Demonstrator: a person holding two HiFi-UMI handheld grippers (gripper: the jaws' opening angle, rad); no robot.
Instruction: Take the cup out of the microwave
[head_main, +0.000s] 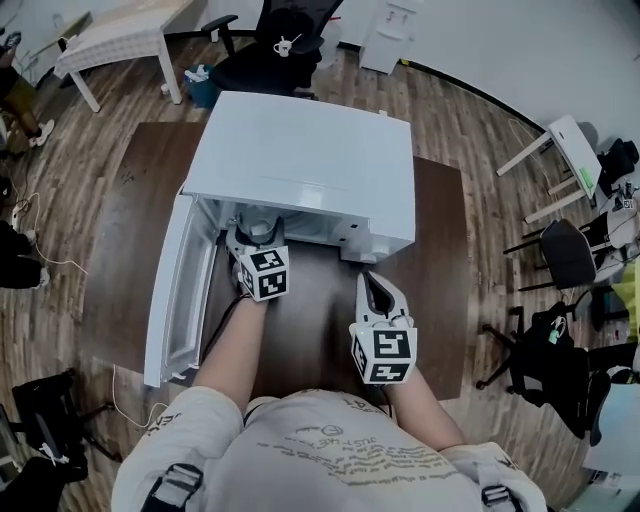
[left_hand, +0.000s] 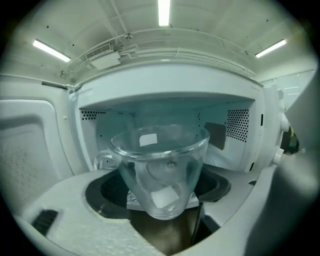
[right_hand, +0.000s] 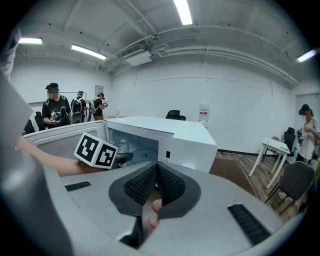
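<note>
The glass cup (left_hand: 159, 170) is clamped upright in my left gripper (left_hand: 161, 192) at the mouth of the microwave (head_main: 310, 165), probably kept level to clear the open door (head_main: 175, 290). My right gripper (right_hand: 156, 181) hangs closed and empty above the tabletop (head_main: 440, 250).

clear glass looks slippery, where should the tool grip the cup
Grip the glass cup across its round lower sides, coming straight in from the open front of the microwave, as the left tool does. It stands upright, handle out to the left, leaving both flanks free.
</note>
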